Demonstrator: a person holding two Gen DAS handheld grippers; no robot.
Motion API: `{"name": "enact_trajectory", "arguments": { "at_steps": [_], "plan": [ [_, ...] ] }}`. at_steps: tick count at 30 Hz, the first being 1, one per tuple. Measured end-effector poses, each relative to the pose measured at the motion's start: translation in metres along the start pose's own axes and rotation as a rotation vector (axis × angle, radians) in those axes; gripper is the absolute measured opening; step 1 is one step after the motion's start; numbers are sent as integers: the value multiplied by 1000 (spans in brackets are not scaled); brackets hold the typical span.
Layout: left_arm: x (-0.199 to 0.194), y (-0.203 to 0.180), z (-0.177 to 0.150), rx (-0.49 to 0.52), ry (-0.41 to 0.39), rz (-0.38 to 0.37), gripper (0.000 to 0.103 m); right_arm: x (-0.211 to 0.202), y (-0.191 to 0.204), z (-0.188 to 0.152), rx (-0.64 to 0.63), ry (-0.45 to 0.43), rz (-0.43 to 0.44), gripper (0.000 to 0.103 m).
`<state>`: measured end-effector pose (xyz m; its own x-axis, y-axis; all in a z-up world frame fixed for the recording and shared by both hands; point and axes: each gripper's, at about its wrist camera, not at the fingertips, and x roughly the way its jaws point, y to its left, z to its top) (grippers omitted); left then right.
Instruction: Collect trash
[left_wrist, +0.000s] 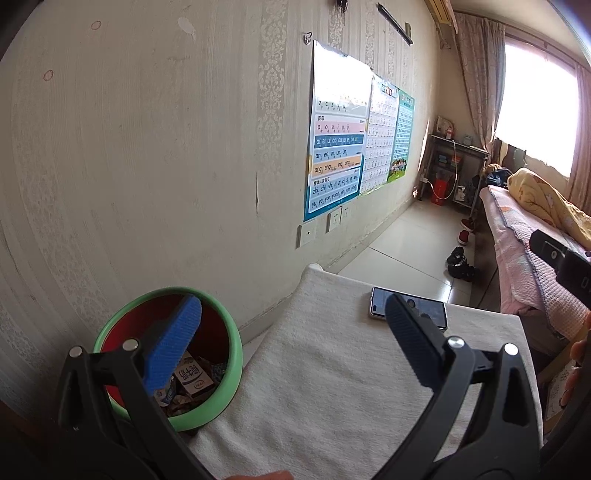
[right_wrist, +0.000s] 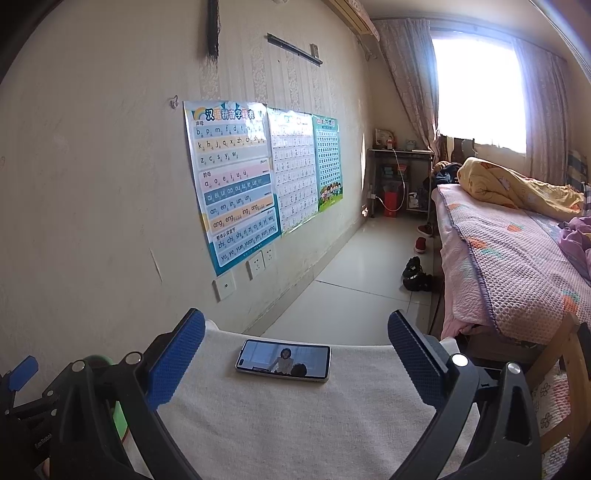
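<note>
Blue-padded fingers (left_wrist: 173, 347) of the left gripper (left_wrist: 291, 343) fill the foreground, spread wide with nothing held between them, and the right gripper (right_wrist: 295, 354) is splayed just as wide and equally empty. Between and just ahead of the right jaws a phone (right_wrist: 283, 360) is lying screen-lit on the white towel-covered surface (right_wrist: 277, 424) — not trash, so it's best left alone. Beneath the left jaw of the left gripper sits the green-rimmed bin (left_wrist: 221, 398), just beside the towel edge, with a milk carton (left_wrist: 194, 378) and crumpled wrappers already inside. No loose litter can be made out on the towel from either view, so collection looks mostly done. If more is to be found, the grippers should probably be swung toward the floor or bed (right_wrist: 517, 258) — jaws kept wide on approach, closed only once a scrap is centred between the pads.
</note>
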<state>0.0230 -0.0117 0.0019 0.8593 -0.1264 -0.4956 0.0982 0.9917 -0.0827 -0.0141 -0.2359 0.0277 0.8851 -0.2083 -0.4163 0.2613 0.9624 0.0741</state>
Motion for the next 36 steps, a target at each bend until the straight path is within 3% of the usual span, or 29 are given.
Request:
{"name": "enact_trajectory", "arguments": {
  "at_steps": [25,28,30,33,36],
  "plan": [
    [-3,4,0,-16,-1,-29,98,5,-2,-8,-8,33,1,96],
    [-3,7,0,-4,2,-25,98,22,-16,-29,-8,117,-27,96],
    [-1,14,-2,-14,18,-18,98,41,-39,-56,19,212,-100,96],
    [5,35,-9,-77,58,-2,98,68,-82,-108,48,347,-239,96],
    [9,59,-18,-144,89,17,98,86,-118,-153,123,507,-280,96]
  ]
}}
